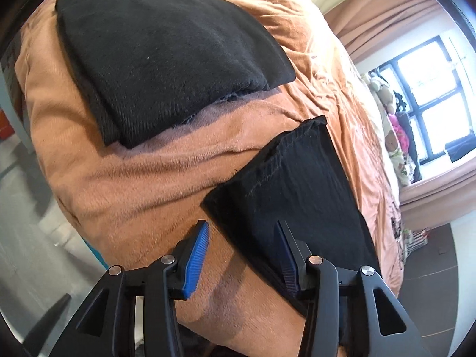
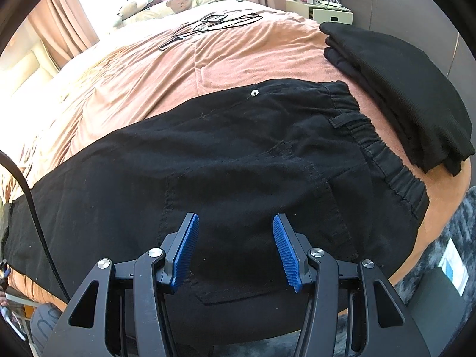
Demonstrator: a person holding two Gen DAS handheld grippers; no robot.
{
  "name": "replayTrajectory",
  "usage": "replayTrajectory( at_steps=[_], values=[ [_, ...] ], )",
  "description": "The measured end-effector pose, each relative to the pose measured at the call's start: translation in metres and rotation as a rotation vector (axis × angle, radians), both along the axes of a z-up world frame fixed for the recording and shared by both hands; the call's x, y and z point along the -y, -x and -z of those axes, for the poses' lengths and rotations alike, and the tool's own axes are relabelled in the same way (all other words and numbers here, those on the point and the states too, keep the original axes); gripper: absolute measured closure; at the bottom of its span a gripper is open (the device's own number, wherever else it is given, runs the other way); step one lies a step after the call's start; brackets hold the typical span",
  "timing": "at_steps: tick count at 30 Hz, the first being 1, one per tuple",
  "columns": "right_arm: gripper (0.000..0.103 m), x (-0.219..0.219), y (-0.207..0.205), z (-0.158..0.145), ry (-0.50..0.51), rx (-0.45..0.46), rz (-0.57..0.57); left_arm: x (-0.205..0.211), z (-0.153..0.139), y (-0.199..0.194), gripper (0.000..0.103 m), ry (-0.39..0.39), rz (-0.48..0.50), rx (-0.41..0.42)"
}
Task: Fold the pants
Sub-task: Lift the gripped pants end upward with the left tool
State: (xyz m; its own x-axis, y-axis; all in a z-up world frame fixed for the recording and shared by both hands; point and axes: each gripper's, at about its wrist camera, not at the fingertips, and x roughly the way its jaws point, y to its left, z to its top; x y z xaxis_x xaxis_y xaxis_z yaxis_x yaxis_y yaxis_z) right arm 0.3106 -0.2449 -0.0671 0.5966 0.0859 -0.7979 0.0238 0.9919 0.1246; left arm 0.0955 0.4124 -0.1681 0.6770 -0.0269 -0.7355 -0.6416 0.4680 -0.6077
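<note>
Bedroom; orange blanket [image 2: 238, 56] covers the bed across both views. Black pants [image 2: 232, 160] lie flat across the centre of the right wrist view, elastic waistband [image 2: 383, 154] at right, one leg running to the left edge. In the left wrist view a pants leg end [image 1: 300, 190] occupies the lower right. Folded black garment [image 1: 166, 65], upper left in the left view, sits beside the waistband in the right view. Cables [image 2: 214, 22] at top centre. Left gripper [image 1: 242, 255]: fingers apart, leg edge between them, not clamped. Right gripper [image 2: 236, 247]: fingers apart, above the pants.
</note>
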Motion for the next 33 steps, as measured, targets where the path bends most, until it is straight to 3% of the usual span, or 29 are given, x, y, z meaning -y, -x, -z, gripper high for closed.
replayTrajectory(
  at_steps=[6,15,17,19,23,28,31,33],
  values=[
    [0.053,-0.008,0.003,0.001,-0.004,0.010,-0.022,0.002,0.010,-0.005,0.055,0.035,-0.017,0.016],
    [0.053,-0.010,0.006,0.007,-0.017,-0.007,0.000,-0.010,0.024,-0.011,0.055,0.123,-0.075,0.132],
    [0.053,-0.010,0.008,0.007,-0.020,-0.006,0.003,-0.009,0.020,-0.012,0.060,0.116,-0.064,0.143],
    [0.053,-0.010,0.010,0.006,-0.024,-0.005,0.006,-0.005,0.019,-0.014,0.073,0.149,-0.019,0.183],
    [0.053,-0.010,0.013,0.007,-0.024,-0.006,0.012,0.006,0.019,-0.018,0.073,0.119,0.021,0.156],
    [0.053,-0.012,0.016,0.007,-0.031,-0.007,0.014,-0.003,0.027,-0.016,0.073,0.140,-0.022,0.180],
    [0.053,-0.013,0.019,0.006,-0.031,-0.008,0.011,-0.006,0.024,-0.016,0.094,0.120,-0.024,0.173],
    [0.053,-0.014,0.023,0.004,-0.032,-0.009,0.011,-0.006,0.018,-0.015,0.097,0.109,-0.019,0.194]
  ],
)
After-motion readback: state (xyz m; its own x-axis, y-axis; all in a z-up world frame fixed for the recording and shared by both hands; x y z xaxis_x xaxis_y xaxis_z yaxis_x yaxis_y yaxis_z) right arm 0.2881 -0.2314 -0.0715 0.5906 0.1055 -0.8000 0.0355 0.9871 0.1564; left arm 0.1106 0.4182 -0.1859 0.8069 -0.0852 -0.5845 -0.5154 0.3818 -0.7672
